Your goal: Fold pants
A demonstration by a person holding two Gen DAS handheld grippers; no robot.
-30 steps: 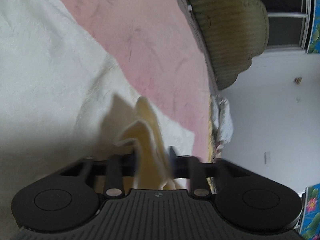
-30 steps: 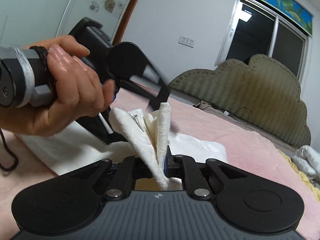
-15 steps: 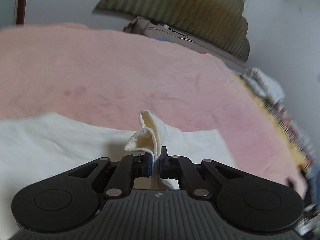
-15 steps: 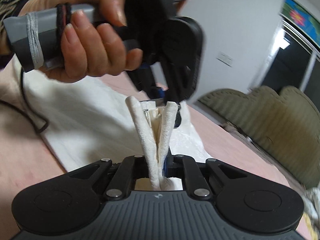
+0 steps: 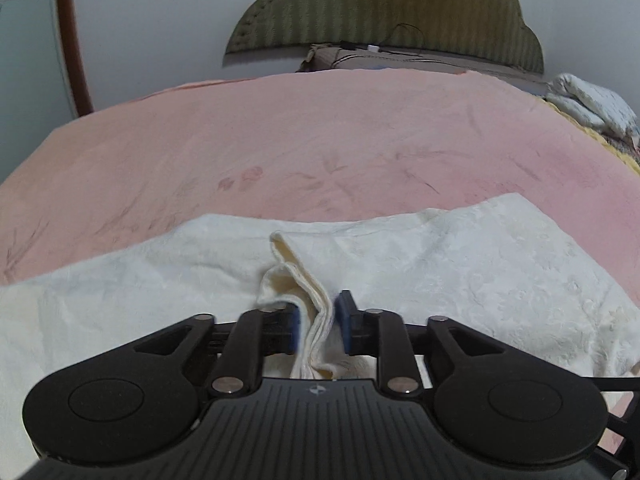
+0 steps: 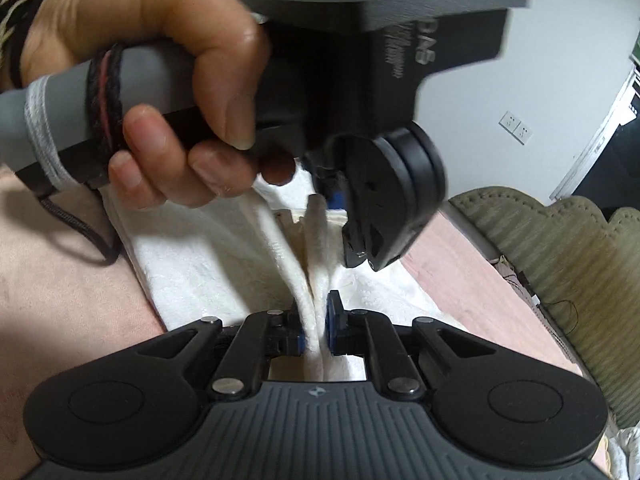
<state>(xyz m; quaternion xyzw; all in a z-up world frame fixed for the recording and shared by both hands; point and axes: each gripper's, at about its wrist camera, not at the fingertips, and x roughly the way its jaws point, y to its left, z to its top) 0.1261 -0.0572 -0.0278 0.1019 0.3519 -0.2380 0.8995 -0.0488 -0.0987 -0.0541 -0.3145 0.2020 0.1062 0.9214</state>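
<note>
From the left wrist camera, the cream-white textured fabric pants [image 5: 460, 264] lie spread across the pink bedspread [image 5: 320, 140] of the bed, most of the cloth flat and a raised fold of the edge standing between the blue pads of the left claw [image 5: 316, 322]. Its jaws have just been opening: a gap shows between the right pad and the fold, while the fold leans toward the left pad, so the claw reads as open and no longer pinching. That fits a carried edge being let go once it sits over the layer beneath. Behind the bed an olive-green padded headboard [image 5: 400, 20] stands against the wall, and a crumpled white quilt [image 5: 588, 104] lies at the far right edge, well apart from the work.

From the right wrist camera, the right claw [image 6: 316, 336] is closed on a pinched ridge of the same pants [image 6: 208, 264], both blue pads pressing on the cloth, which rises out of the jaws in two soft ridges. Holding on here keeps this corner in line while the other side is released. Just ahead, the person's left hand [image 6: 160, 92] grips the grey handle of the left claw [image 6: 332, 196], whose blue-tipped end sits at the far end of the same ridge, so both claws work one edge. I judge the fold to be nearly laid.
</note>
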